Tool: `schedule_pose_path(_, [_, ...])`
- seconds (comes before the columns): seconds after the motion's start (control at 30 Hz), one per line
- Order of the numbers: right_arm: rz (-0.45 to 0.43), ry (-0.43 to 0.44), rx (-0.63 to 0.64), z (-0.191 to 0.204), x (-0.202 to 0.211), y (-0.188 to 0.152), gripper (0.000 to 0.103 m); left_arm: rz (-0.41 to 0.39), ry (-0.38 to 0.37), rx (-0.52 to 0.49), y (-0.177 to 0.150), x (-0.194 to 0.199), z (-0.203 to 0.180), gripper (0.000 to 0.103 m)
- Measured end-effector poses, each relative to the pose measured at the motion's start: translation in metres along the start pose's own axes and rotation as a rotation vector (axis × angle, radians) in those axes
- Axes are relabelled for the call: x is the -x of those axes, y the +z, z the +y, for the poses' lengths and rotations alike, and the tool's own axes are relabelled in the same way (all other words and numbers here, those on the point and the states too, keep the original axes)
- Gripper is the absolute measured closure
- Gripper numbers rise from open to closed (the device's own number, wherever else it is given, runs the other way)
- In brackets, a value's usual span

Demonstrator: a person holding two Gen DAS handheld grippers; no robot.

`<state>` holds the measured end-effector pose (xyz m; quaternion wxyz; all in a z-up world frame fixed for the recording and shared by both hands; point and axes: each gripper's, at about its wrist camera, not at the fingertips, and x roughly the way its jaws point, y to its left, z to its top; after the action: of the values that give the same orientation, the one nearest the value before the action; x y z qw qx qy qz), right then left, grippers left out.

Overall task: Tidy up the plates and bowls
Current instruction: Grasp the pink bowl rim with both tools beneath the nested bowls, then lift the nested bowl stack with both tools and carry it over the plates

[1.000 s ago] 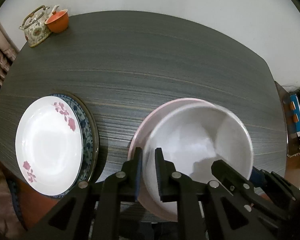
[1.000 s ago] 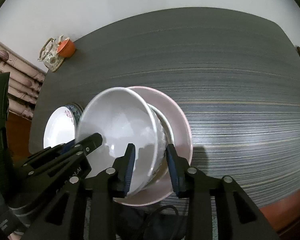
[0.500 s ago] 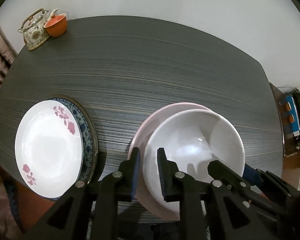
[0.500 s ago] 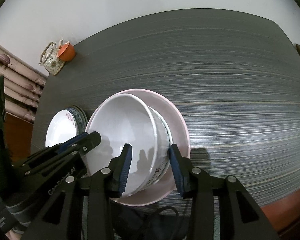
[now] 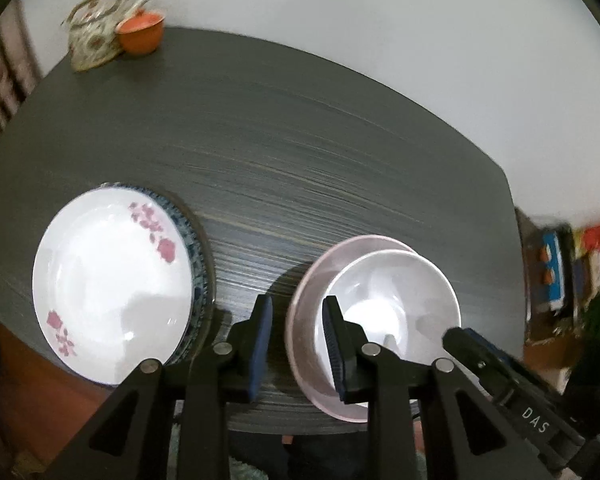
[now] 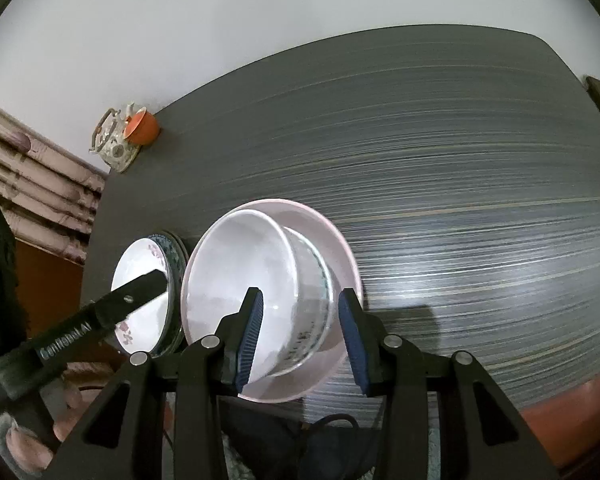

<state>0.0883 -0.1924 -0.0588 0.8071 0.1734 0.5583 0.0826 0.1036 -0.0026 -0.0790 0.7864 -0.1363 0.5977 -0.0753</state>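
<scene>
While both claws hang over the near edge of the table [image 6: 460, 168], each stands open and grips nothing. The left claw [image 5: 296, 344] has its pads [image 5: 260, 340] spread astride the near-left rim of the pink plate [image 5: 304, 320]; the right claw [image 6: 300, 332] straddles the right wall of the white bowl [image 6: 252, 272]. That bowl sits nested in a patterned bowl [image 6: 316, 304] on the pink plate. Beside it toward the left edge lies a flowered plate [image 5: 108, 288] stacked on a blue plate [image 5: 192, 248]. A teapot [image 5: 92, 36] and an orange cup [image 5: 140, 32] touch at the far-left corner.
</scene>
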Motion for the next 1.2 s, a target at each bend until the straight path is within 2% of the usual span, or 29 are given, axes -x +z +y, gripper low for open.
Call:
schedule_pose_path(0.27, [0.007, -0.001, -0.053, -0.019, 0.009, -0.001, 0.064, 0.090, -0.061, 0.104, -0.001, -0.010, 0.027, 0.076])
schedule_pose_path(0.47, [0.024, -0.017, -0.093, -0.027, 0.005, -0.001, 0.064, 0.140, -0.095, 0.116, -0.003, -0.022, 0.030, 0.076])
schedule_pose_path(1.07, [0.110, -0.103, -0.088, -0.027, -0.035, -0.007, 0.064, 0.193, -0.008, 0.090, -0.002, -0.054, 0.012, 0.076])
schedule_pose_path(1.2, [0.127, -0.127, -0.070, -0.023, -0.045, -0.004, 0.065, 0.192, -0.013, 0.091, 0.001, -0.057, 0.011, 0.076])
